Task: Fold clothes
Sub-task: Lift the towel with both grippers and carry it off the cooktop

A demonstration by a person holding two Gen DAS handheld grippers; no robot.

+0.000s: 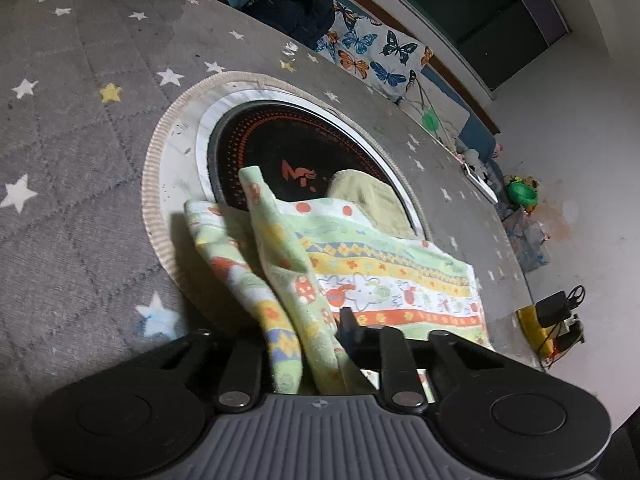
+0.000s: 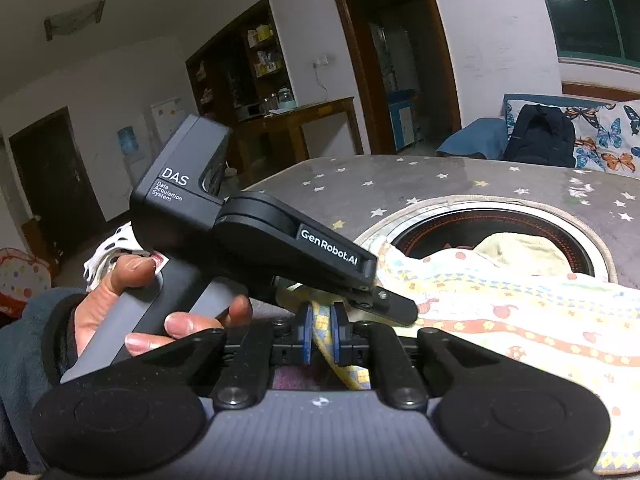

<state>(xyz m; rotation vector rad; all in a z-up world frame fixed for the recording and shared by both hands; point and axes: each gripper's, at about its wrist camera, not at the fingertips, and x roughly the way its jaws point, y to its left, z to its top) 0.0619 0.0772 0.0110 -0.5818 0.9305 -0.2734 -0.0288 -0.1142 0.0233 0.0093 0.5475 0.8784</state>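
A colourful patterned cloth (image 1: pixel 372 276) with stripes, flowers and animals lies on the grey star-print table cover (image 1: pixel 80 128), partly over a round black hob (image 1: pixel 288 160). My left gripper (image 1: pixel 320 344) is shut on a bunched edge of the cloth, which hangs up in folds in front of it. My right gripper (image 2: pixel 320 336) is shut on another edge of the same cloth (image 2: pixel 512 320), its blue pads (image 2: pixel 306 334) pinching the fabric. The left gripper (image 2: pixel 256 240) shows in the right wrist view, held by a hand just left of the right one.
An olive green cloth (image 1: pixel 372 200) lies on the hob behind the patterned one. A butterfly-print sofa (image 1: pixel 380 52) with a black backpack (image 1: pixel 296 8) stands beyond the table. Toys and a yellow box with cables (image 1: pixel 548 320) lie on the floor at right.
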